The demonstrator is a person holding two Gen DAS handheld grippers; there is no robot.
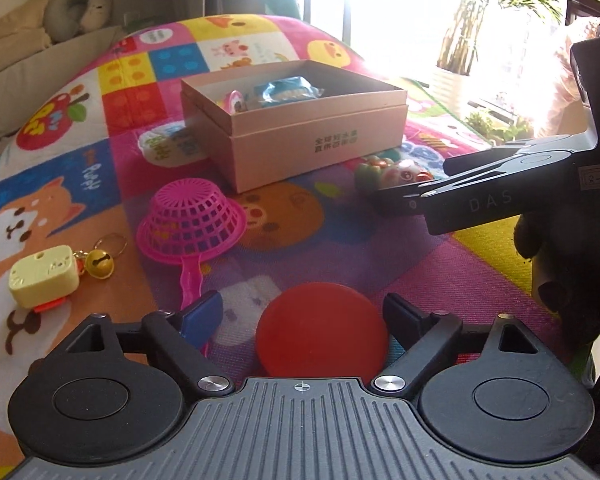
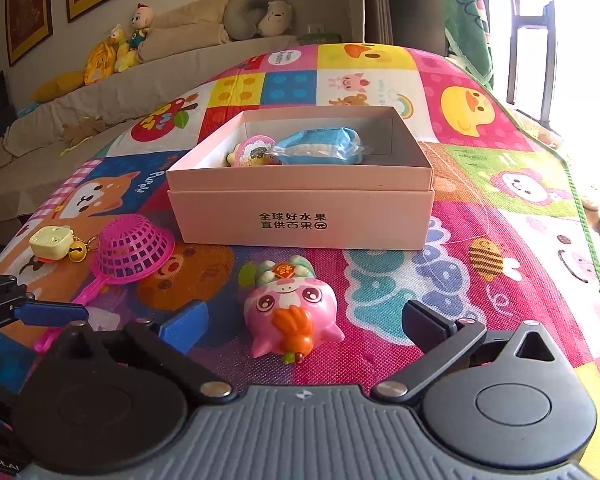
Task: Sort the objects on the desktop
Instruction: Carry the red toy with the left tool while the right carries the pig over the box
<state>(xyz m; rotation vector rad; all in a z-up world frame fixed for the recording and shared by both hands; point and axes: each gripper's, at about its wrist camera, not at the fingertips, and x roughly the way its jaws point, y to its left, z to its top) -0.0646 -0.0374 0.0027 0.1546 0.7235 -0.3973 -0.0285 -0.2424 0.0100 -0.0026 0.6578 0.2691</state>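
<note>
Pink open box [image 2: 300, 216] at frame centre holds a blue packet [image 2: 320, 146]; pink animal toy [image 2: 290, 316] lies below; magenta strainer [image 2: 130, 252] inverted at left.

A: Can you see all of the red disc [image 1: 322, 330]?
B: No. The gripper body hides its bottom part.
A: And the toys in the pink box [image 2: 300, 216]?
B: The box wall hides their lower halves.
</note>
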